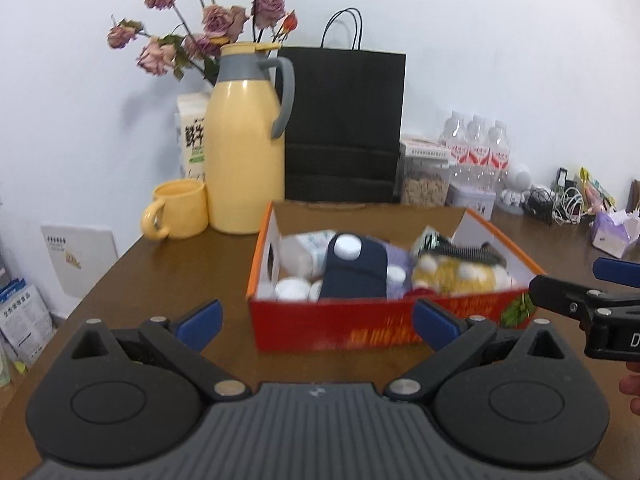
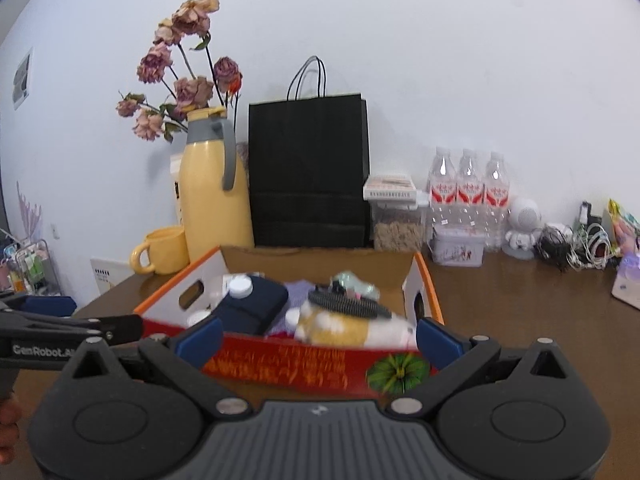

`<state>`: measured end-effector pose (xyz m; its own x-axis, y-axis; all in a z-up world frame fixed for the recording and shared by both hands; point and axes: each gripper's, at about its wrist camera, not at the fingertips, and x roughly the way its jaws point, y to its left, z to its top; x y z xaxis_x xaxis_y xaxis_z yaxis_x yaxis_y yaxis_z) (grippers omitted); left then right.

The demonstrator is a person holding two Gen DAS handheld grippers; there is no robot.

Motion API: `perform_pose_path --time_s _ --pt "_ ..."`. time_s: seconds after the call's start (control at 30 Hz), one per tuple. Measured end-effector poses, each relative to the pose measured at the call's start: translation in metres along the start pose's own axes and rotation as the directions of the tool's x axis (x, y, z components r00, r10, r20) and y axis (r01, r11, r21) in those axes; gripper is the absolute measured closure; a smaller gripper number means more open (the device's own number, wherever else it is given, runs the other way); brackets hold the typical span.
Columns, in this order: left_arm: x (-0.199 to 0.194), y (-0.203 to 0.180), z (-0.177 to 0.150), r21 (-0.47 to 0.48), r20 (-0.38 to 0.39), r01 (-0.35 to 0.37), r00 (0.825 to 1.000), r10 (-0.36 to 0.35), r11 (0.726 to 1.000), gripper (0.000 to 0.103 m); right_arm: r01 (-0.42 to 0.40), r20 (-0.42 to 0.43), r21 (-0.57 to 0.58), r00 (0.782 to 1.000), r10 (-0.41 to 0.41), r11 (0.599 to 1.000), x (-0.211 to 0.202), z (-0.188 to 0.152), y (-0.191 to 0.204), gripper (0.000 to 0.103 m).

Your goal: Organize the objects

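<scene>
A red and orange cardboard box (image 1: 360,320) (image 2: 296,364) stands on the brown table, packed with white bottles (image 1: 294,288), a navy pouch (image 1: 354,272) (image 2: 252,304), a yellow and white plush (image 1: 452,276) (image 2: 344,326) and a black comb (image 1: 468,254) (image 2: 348,304). My left gripper (image 1: 318,326) is open just before the box's front wall, with nothing between its blue pads. My right gripper (image 2: 318,340) is open too, close to the same front wall and a little above it. The right gripper's fingers (image 1: 560,294) show at the right edge of the left wrist view.
Against the wall stand a yellow thermos jug (image 1: 248,148) (image 2: 212,192), a yellow mug (image 1: 176,210) (image 2: 162,250), dried roses (image 1: 200,24), a black paper bag (image 1: 344,124) (image 2: 308,172), a cereal jar (image 1: 424,176), water bottles (image 1: 478,148) (image 2: 468,192), a small white figure (image 2: 522,224) and tangled cables (image 2: 576,246).
</scene>
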<state>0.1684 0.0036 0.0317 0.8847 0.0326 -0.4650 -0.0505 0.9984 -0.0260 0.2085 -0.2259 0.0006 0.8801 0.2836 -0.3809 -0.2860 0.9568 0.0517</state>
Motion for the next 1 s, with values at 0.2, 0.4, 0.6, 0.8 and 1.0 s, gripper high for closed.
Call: perform_pose_path --time_s 0.2,0.4,0.6,0.8,1.0 --pt "-0.016 0.004 -0.019 0.011 -0.034 -0.006 0.999 0.006 1.000 0.000 0.024 -0.061 0.013 0.998 -0.023 1.000 -0.008 -0.017 0.004 0.000" --pt "-0.026 0.004 -0.032 0.005 -0.062 -0.007 0.998 0.007 1.000 0.000 0.031 -0.101 0.019 0.995 -0.029 0.999 -0.012 -0.030 0.005 0.000" --pt "-0.030 0.003 -0.039 0.000 -0.077 -0.005 0.997 0.005 1.000 0.000 0.029 -0.108 0.017 0.994 -0.027 0.999 -0.018 -0.034 0.008 0.000" --pt "-0.031 0.004 -0.040 -0.001 -0.077 -0.004 0.997 0.004 1.000 0.000 0.030 -0.110 0.018 0.994 -0.028 0.999 -0.019 -0.034 0.007 0.000" --pt "-0.032 0.003 -0.040 -0.002 -0.077 -0.004 0.997 0.004 1.000 0.000 0.031 -0.112 0.017 0.993 -0.029 0.999 -0.019 -0.035 0.006 0.000"
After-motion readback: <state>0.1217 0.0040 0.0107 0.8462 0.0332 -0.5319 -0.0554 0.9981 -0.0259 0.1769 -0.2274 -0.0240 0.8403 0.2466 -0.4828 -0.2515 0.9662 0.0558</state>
